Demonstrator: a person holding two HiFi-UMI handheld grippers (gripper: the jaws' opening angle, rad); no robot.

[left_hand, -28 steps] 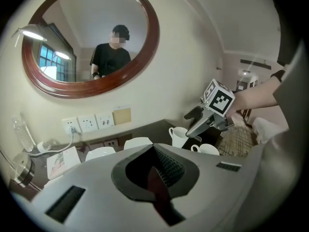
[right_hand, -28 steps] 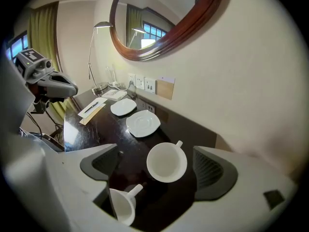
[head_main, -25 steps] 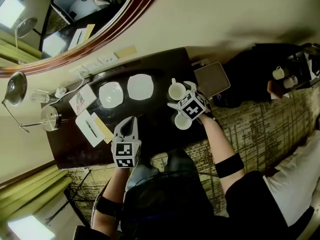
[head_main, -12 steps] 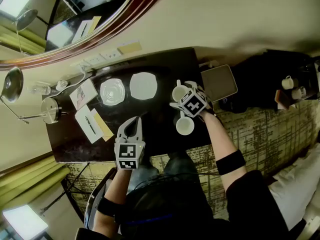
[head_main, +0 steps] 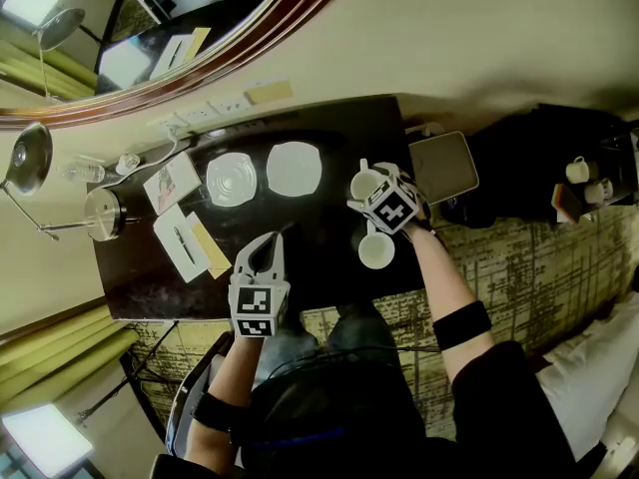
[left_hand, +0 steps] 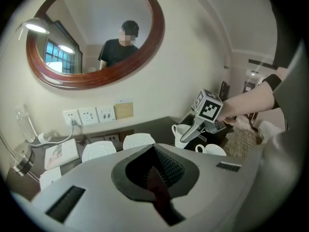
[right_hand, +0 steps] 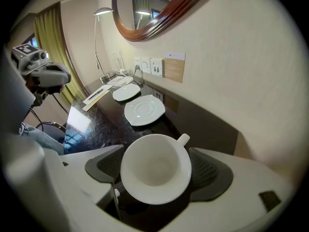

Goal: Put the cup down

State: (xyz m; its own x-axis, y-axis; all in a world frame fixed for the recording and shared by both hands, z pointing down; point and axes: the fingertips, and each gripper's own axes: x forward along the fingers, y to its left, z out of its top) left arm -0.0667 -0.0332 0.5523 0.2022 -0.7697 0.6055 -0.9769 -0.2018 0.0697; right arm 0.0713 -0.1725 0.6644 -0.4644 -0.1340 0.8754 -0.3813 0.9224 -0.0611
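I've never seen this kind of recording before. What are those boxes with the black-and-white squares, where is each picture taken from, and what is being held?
A person holds a hand-operated claw in each hand; the marked cubes belong to them. The head view looks down from the person's head; each other view rides on one claw. On the dark desk lie two saucers, papers, a near cup and a far cup. The left claw is shut and empty. The right claw has just been closing on the far cup; its pads look to touch it.
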